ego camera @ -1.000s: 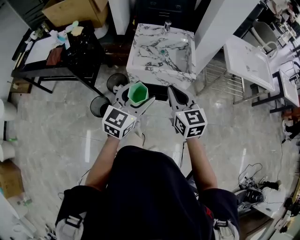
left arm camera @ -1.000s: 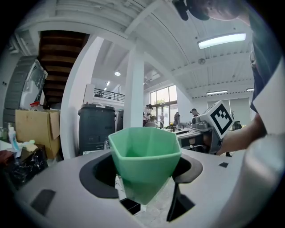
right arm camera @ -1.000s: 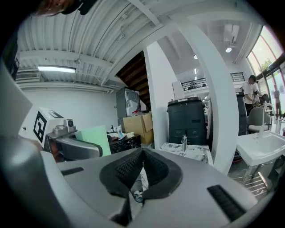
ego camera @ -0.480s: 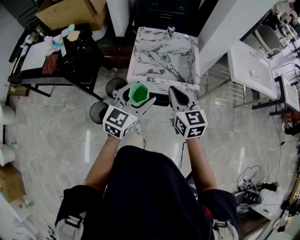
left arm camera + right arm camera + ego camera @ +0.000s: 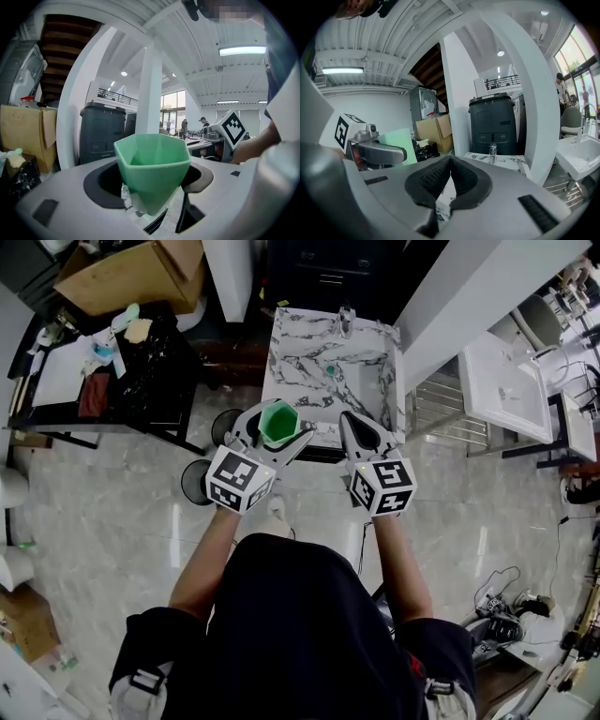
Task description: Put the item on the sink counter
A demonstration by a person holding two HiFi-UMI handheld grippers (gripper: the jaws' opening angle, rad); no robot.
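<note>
Marble sink counter (image 5: 286,334) dead ahead, green cup (image 5: 278,420) clamped in the left gripper (image 5: 277,427) near its front edge, right gripper (image 5: 356,427) closed on nothing, cup in the air and not yet set down.

A person (image 5: 300,615) in a dark top is standing on a pale polished floor (image 5: 112,512), facing a marble-patterned sink (image 5: 305,348) and holding tongs out in each hand. The left tongs (image 5: 277,421) are clasping a green cup (image 5: 278,426), upright with its open mouth showing, at the sink's near edge. The right tongs (image 5: 352,420), just beside them, are carrying nothing, jaws pressed together. A faucet (image 5: 345,321) is standing at the sink's far rim. To the left, a cluttered black table (image 5: 89,438) is sitting near a cardboard box (image 5: 127,273); a white basin (image 5: 506,385) is lying off to the right.
</note>
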